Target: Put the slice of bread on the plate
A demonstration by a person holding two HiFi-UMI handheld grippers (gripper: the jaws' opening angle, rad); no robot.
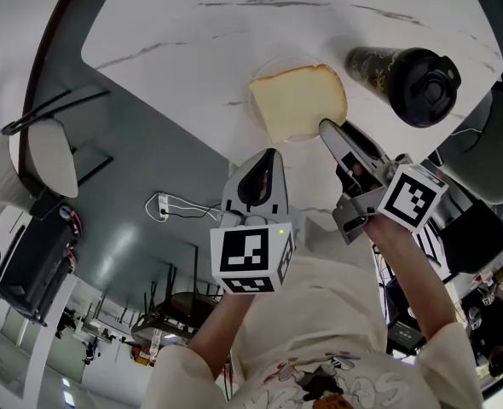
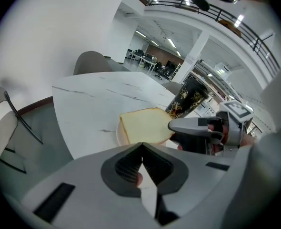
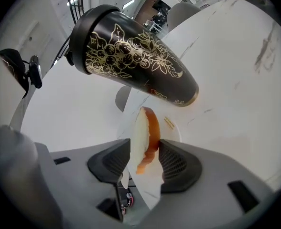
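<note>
Furthest left, the left gripper (image 2: 141, 147) is held with its jaws pressed together and nothing between them, and it is kept out of the work. The slice of bread (image 1: 298, 100) is seen ahead of its tips and a little to their right, clear of them. That slice is laid flat over the plate (image 2: 118, 131), which is almost wholly covered, so that only a pale strip of rim is shown at the side nearer the left gripper. The bread's longer side is set crosswise to both grippers. The right gripper (image 1: 328, 130) is by far the nearer one. Its jaws are parted with the near edge of the slice between them, and the pads are ranged close along both faces without the crumb being visibly squeezed. From this gripper the whole slice is stretched straight forward, away from the tips. The placing is therefore judged all but done, and the coming move is judged to be a straight draw backward along the gripper's own line, so that the slice is not dragged off the plate. Beyond the right gripper's tips and to their right, a black tumbler (image 1: 405, 82) is seen lying on its side on the table (image 1: 192, 49), near the plate.
</note>
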